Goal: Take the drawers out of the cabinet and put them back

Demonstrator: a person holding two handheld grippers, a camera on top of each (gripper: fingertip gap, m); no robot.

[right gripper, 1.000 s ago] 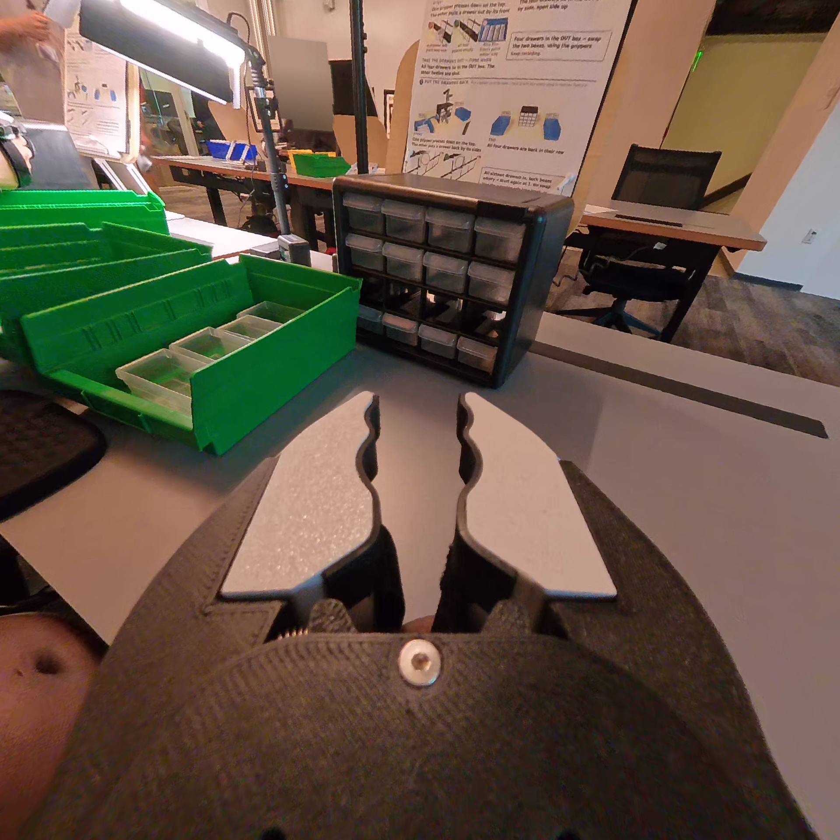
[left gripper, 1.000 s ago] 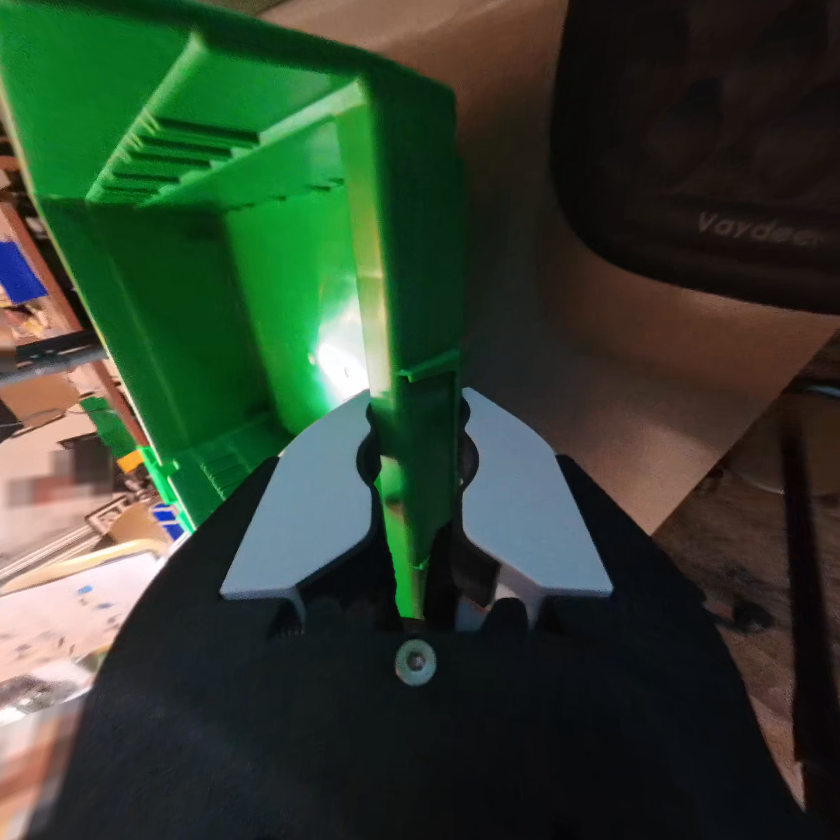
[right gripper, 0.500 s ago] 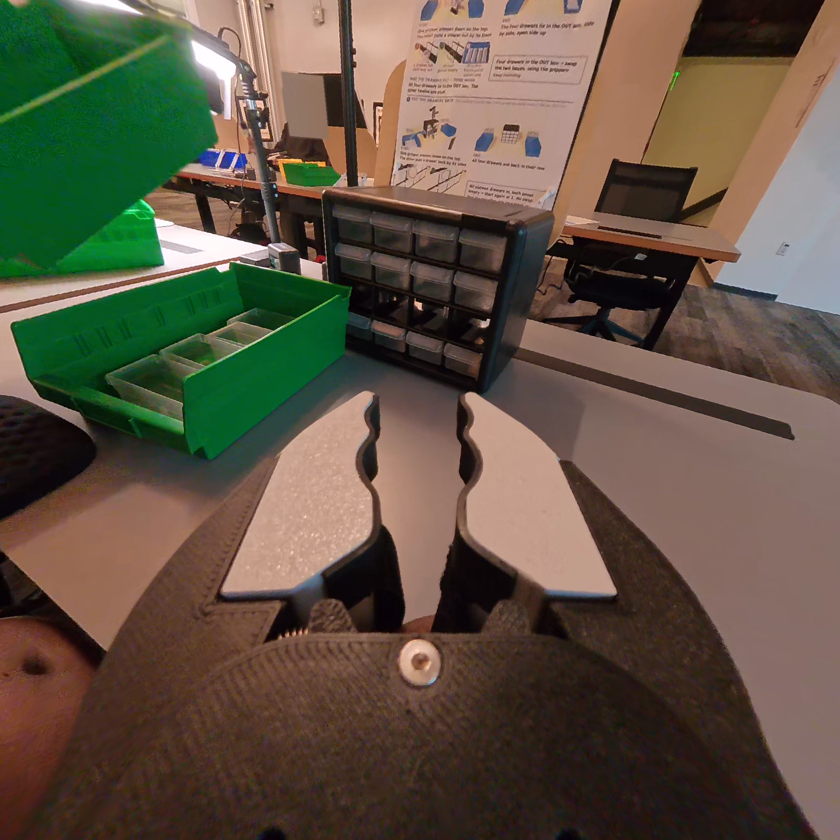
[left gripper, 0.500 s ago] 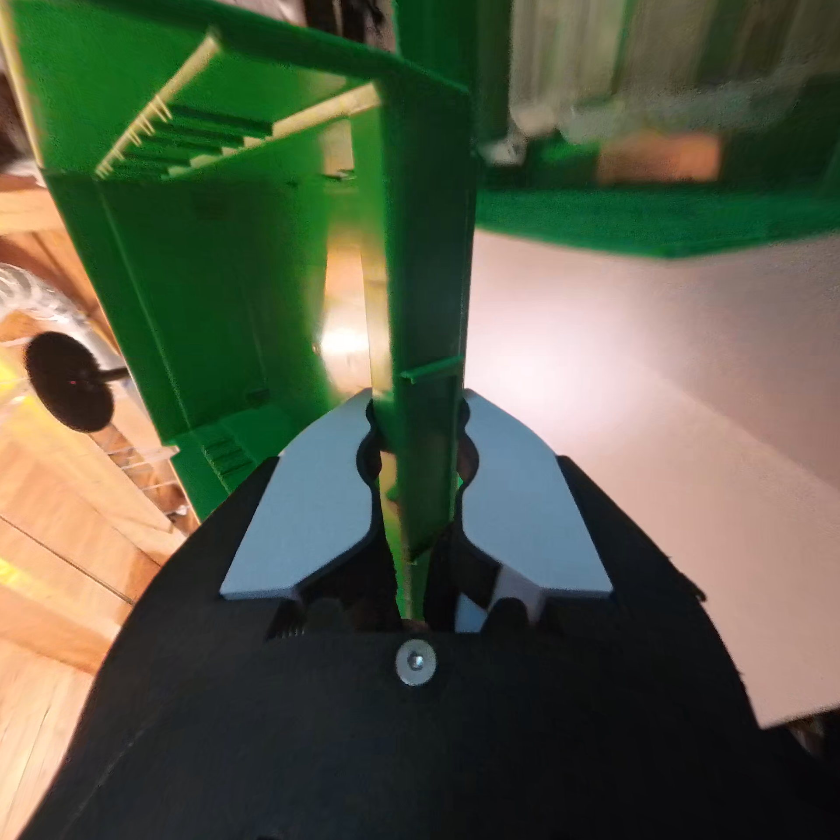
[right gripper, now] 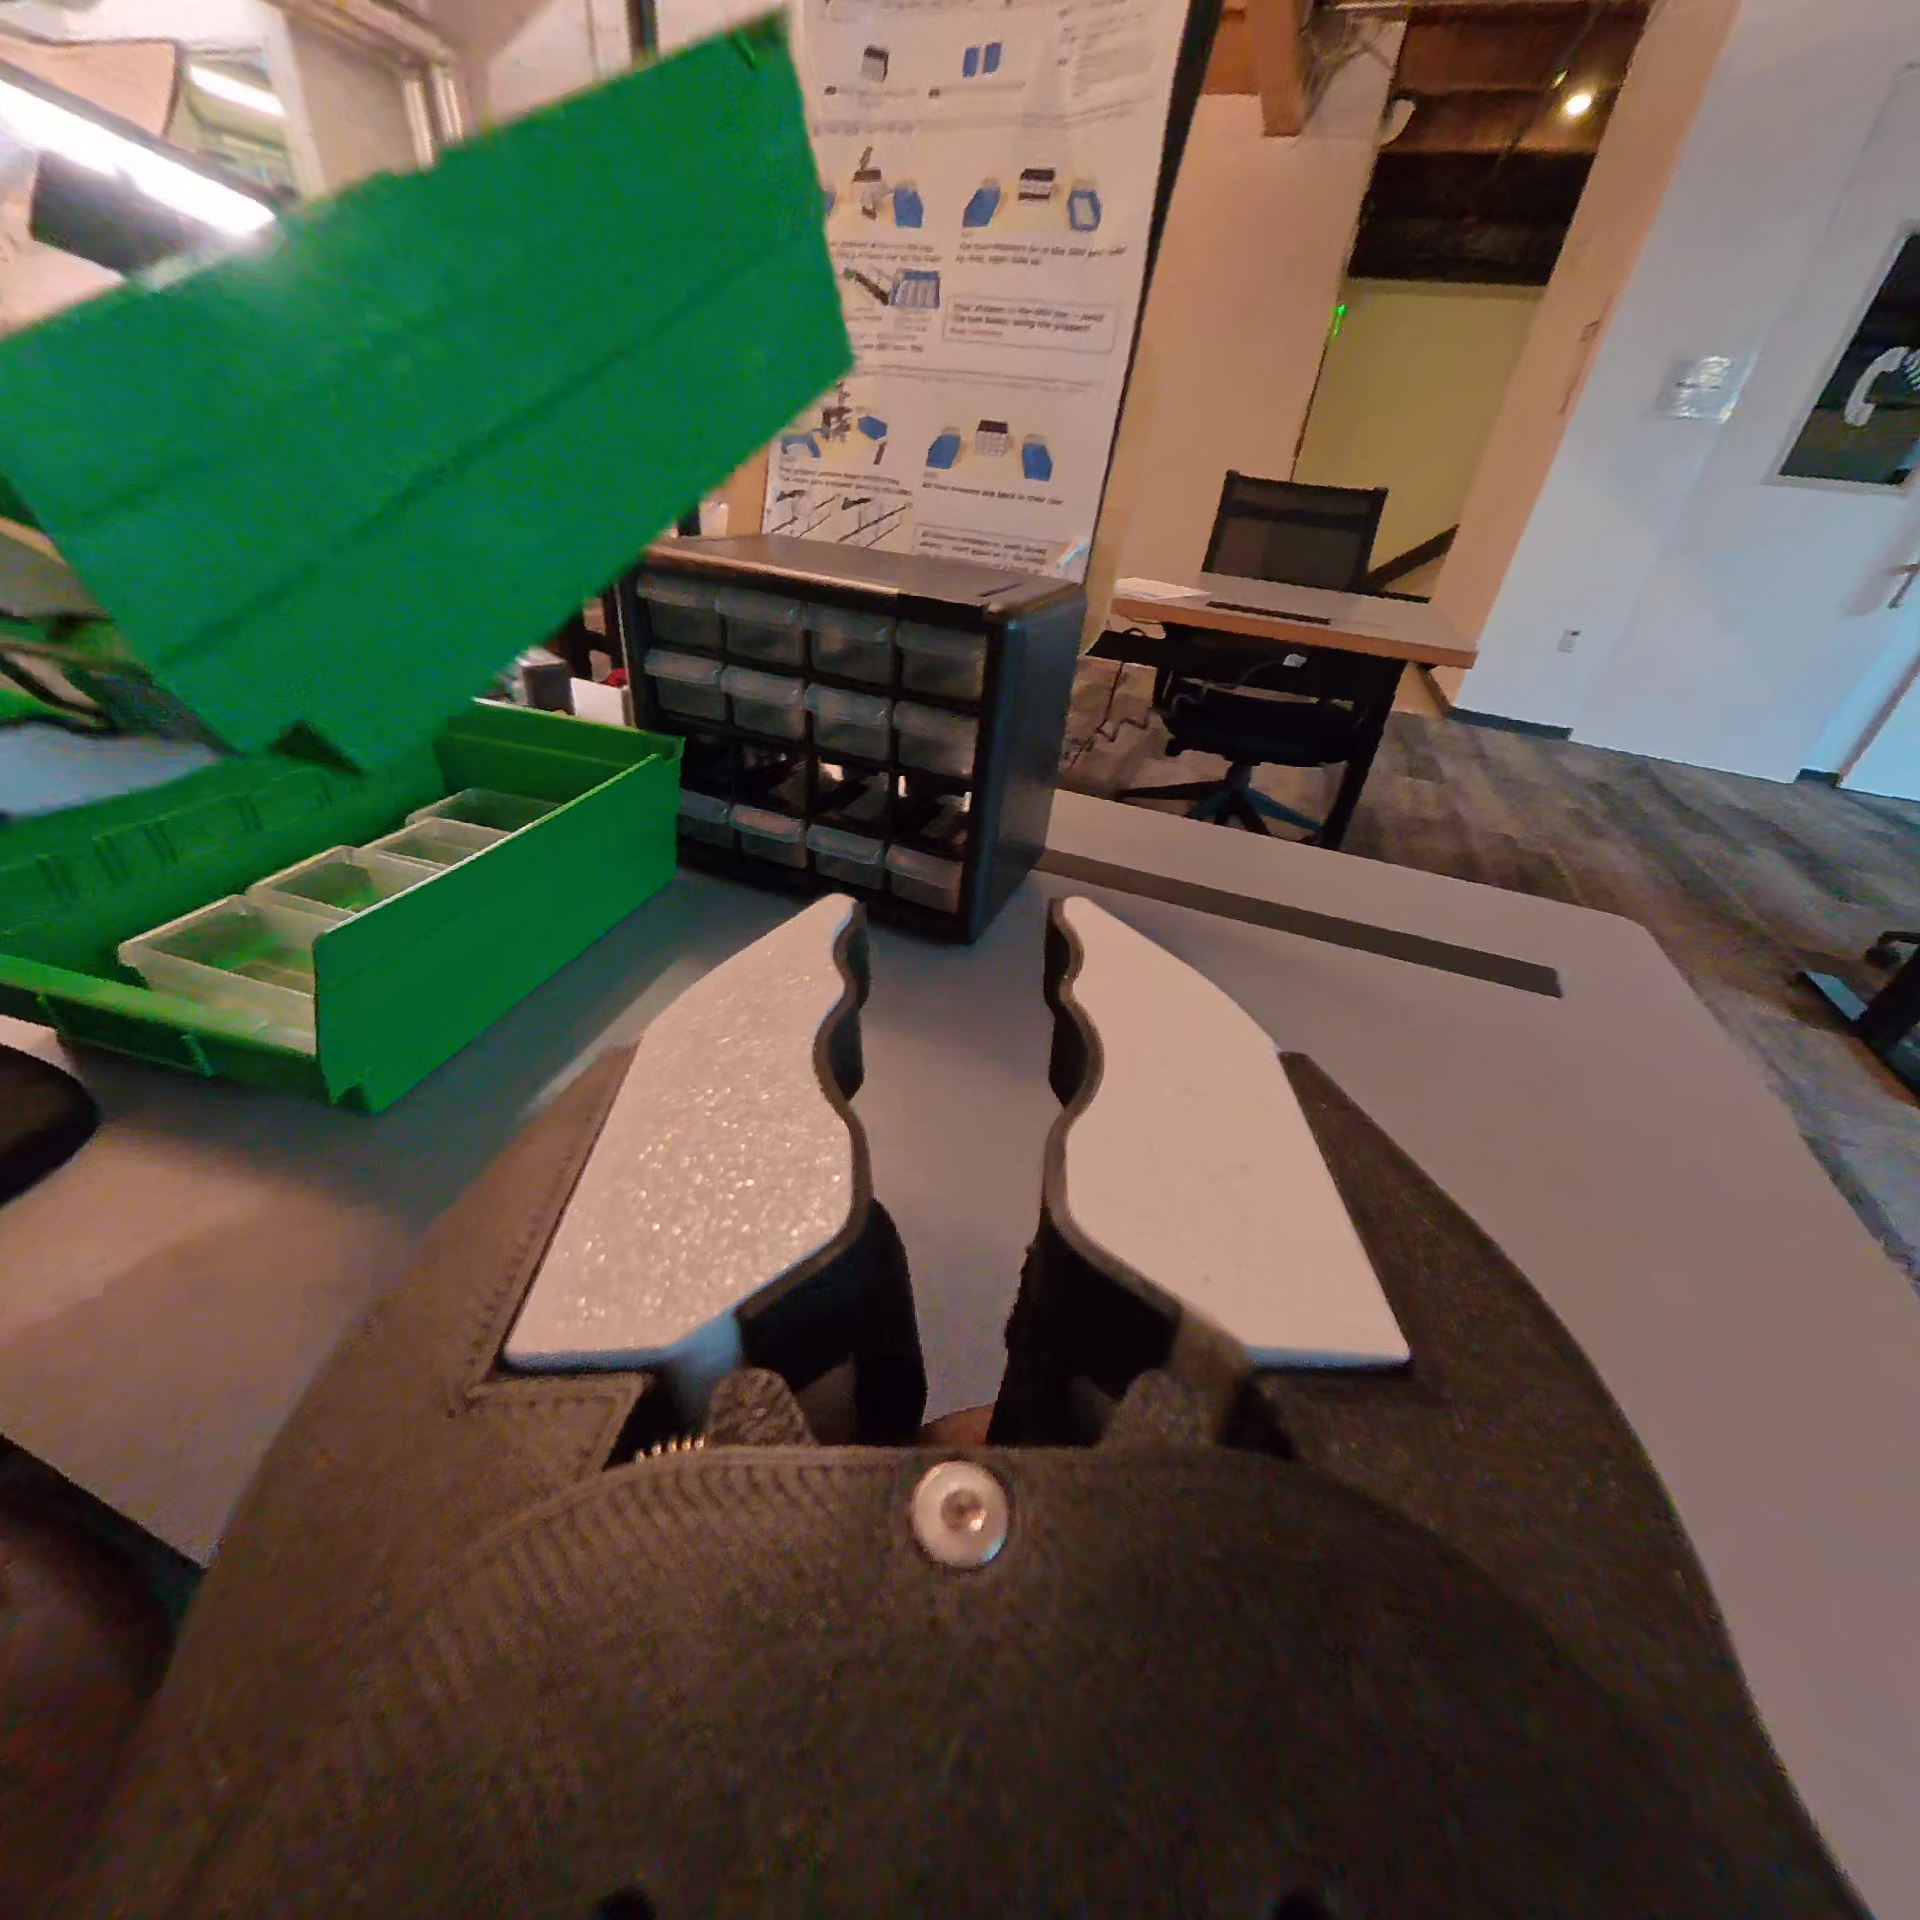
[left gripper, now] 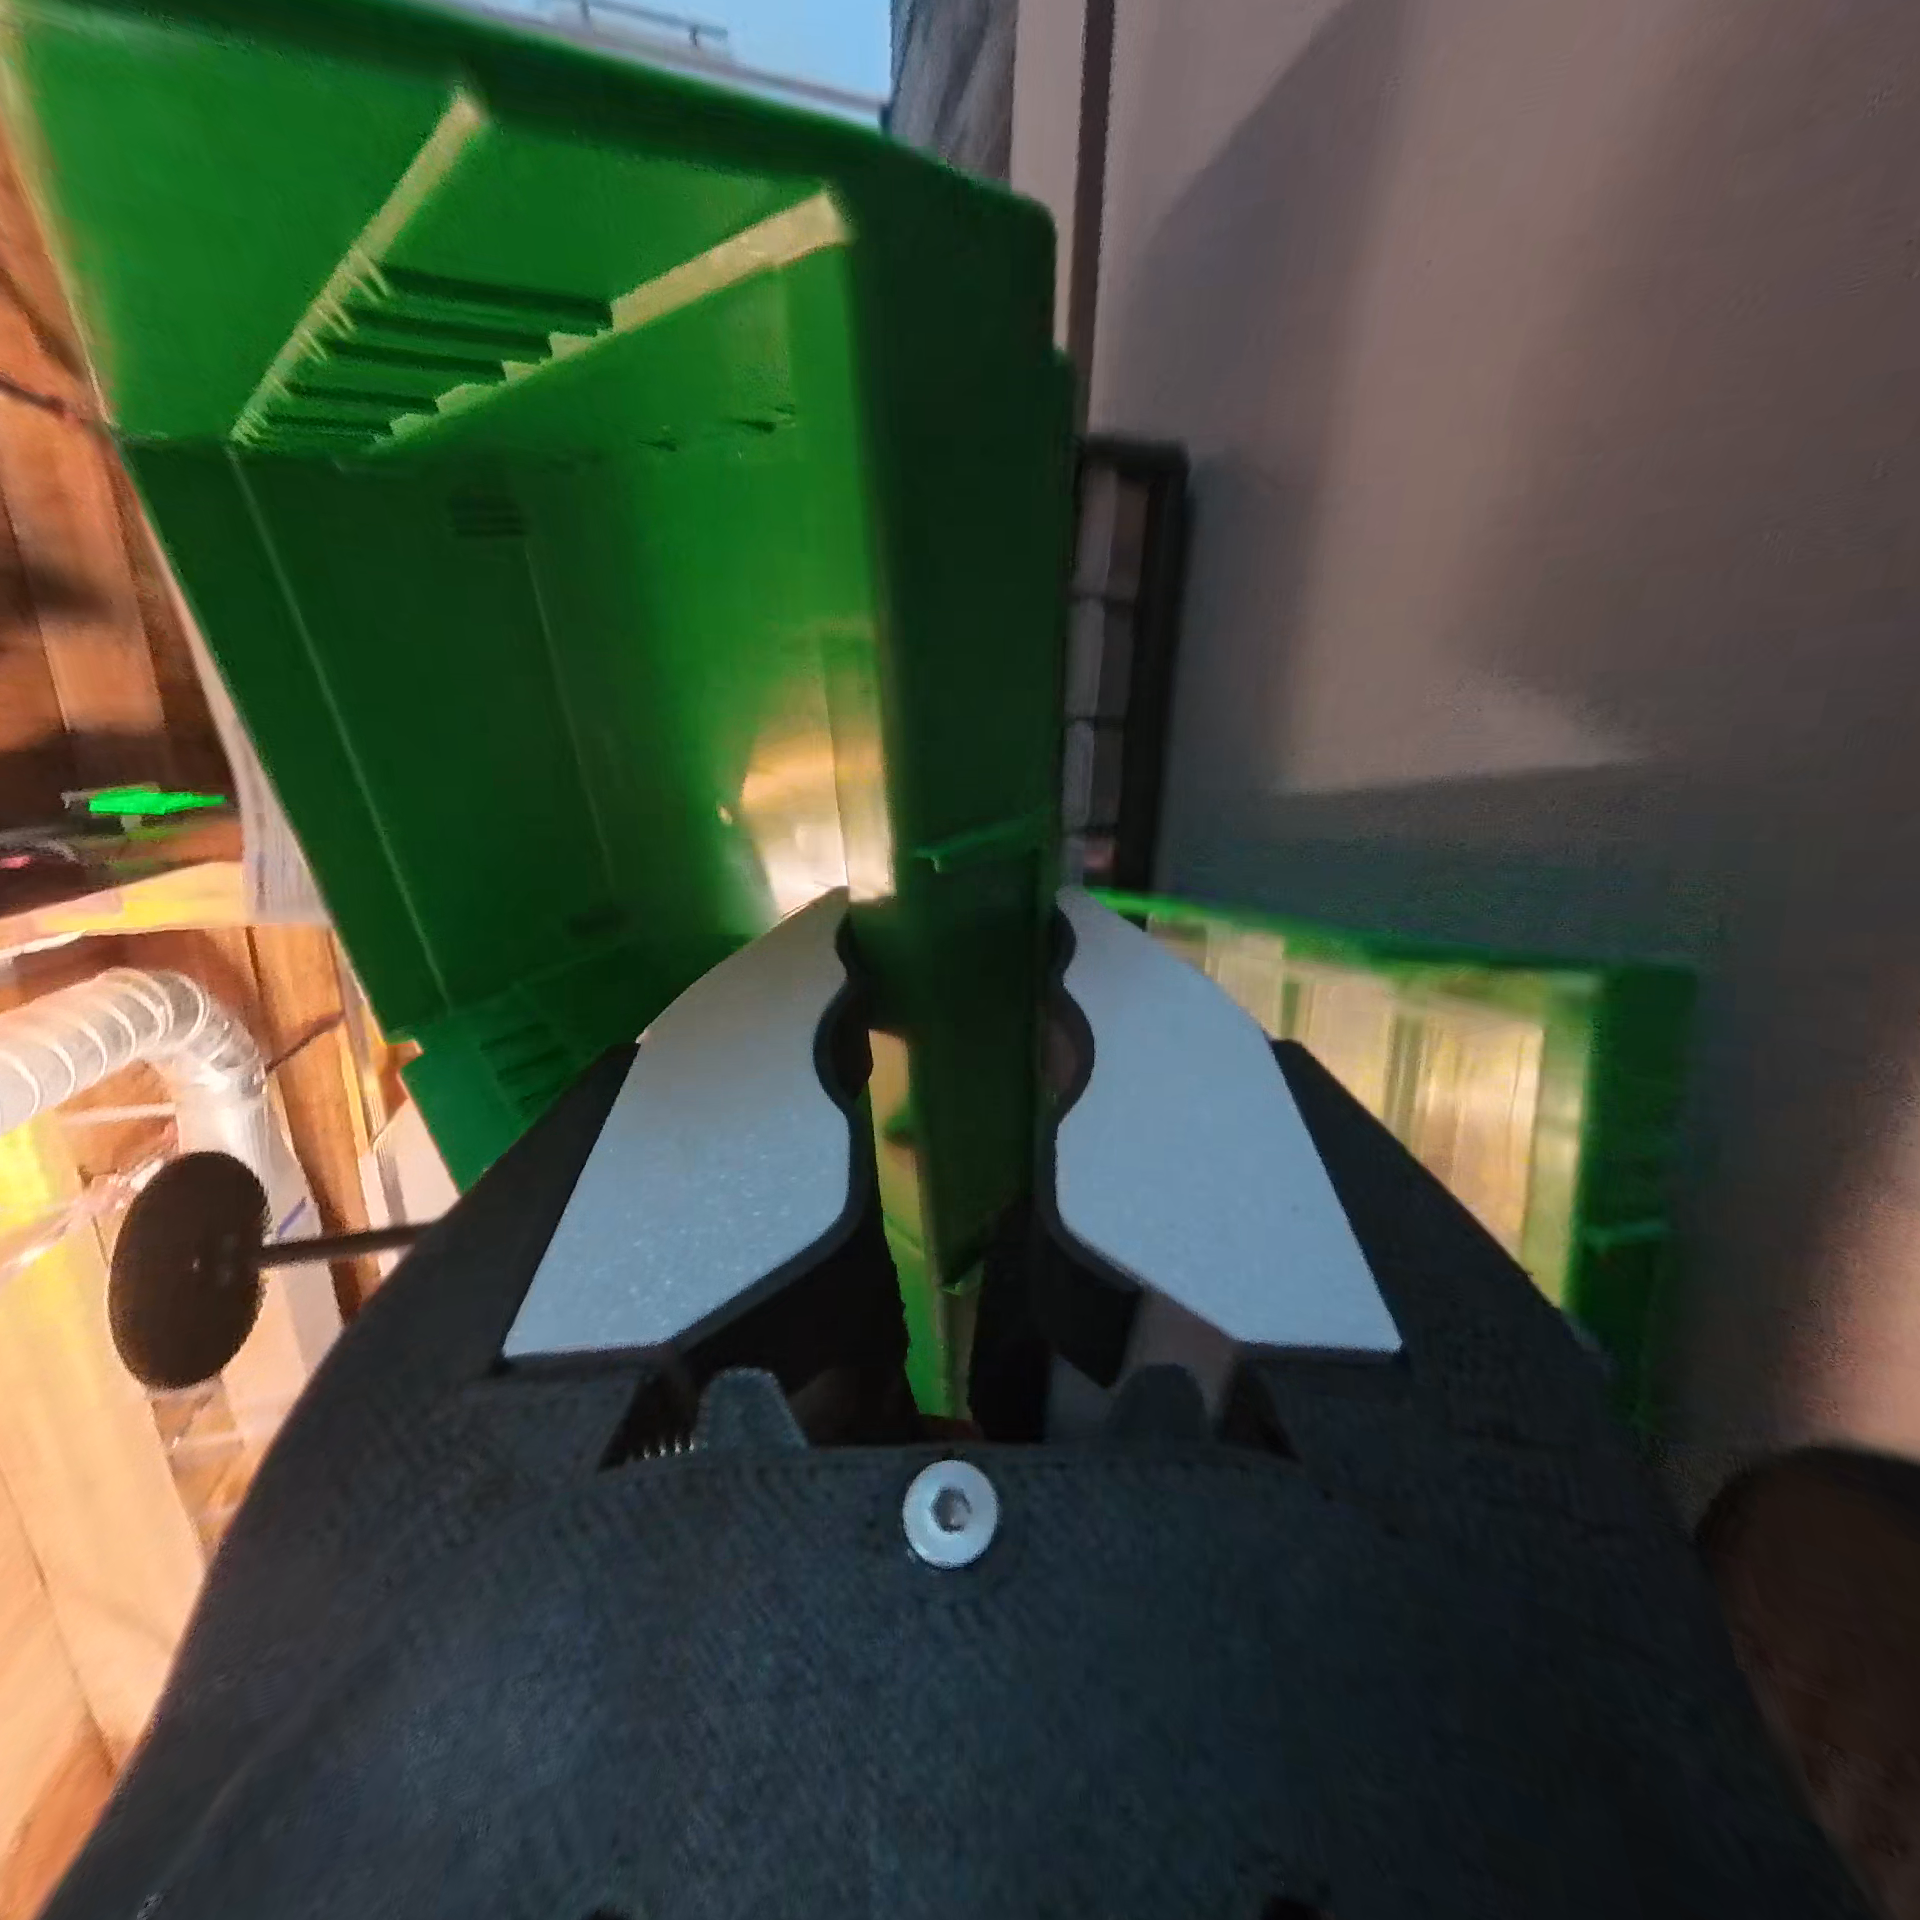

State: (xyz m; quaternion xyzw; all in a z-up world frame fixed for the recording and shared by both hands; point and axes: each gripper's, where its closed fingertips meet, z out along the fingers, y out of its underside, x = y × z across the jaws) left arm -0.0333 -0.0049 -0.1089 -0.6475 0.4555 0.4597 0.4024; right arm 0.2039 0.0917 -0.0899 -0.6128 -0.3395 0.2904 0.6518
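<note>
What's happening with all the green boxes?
A person is working with two hand-held grippers. The left gripper is clamped on the wall of an empty green bin, holding it tilted in the air. The right gripper is open and holds nothing. On the table, another green bin holds clear drawers, beside the black cabinet.

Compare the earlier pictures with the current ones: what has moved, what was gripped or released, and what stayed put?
The left gripper has swung the empty green bin up over the table, towards the cabinet. Nothing was gripped or released: it stays clamped on the bin's wall. The right gripper stays open and empty; the green bin with clear drawers and the cabinet stayed put.
</note>
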